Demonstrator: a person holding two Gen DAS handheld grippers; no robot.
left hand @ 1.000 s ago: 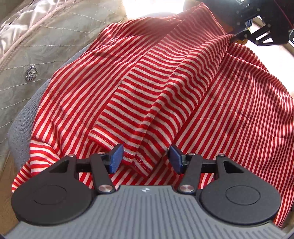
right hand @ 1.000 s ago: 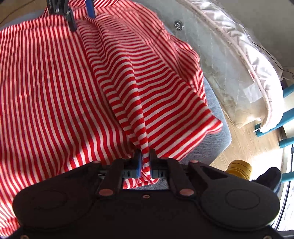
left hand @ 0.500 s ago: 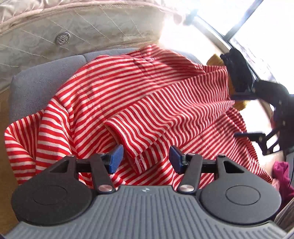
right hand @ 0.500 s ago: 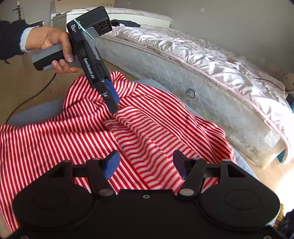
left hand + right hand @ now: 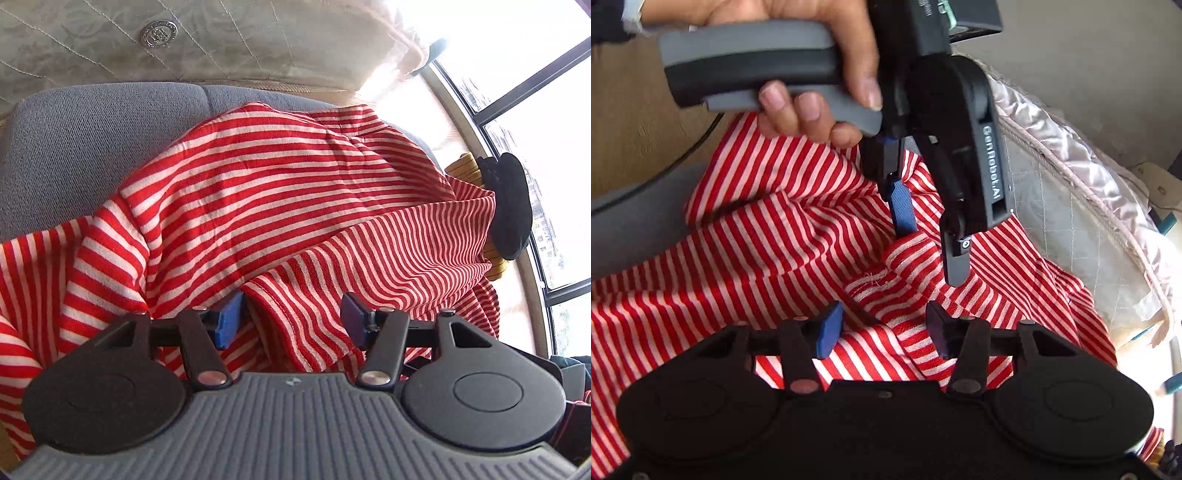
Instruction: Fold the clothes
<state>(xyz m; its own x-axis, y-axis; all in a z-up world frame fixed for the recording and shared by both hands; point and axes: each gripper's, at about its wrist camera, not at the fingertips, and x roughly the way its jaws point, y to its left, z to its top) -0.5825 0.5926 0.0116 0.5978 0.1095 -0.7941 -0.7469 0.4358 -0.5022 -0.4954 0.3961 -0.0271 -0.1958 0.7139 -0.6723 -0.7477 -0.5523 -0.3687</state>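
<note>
Red-striped shirt (image 5: 295,206) bunches at twelve o'clock; left claw (image 5: 291,319) and right claw (image 5: 882,328) both gape, released. Clenching now risks grabbing several layers.

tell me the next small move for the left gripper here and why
Probably close the left gripper on the hemmed edge of the striped shirt. Its blue fingers stand open with that folded edge lying right between them, not pinched. The right gripper is open too, so nothing holds the cloth; a grip comes before any further fold over the grey cushion.
</note>
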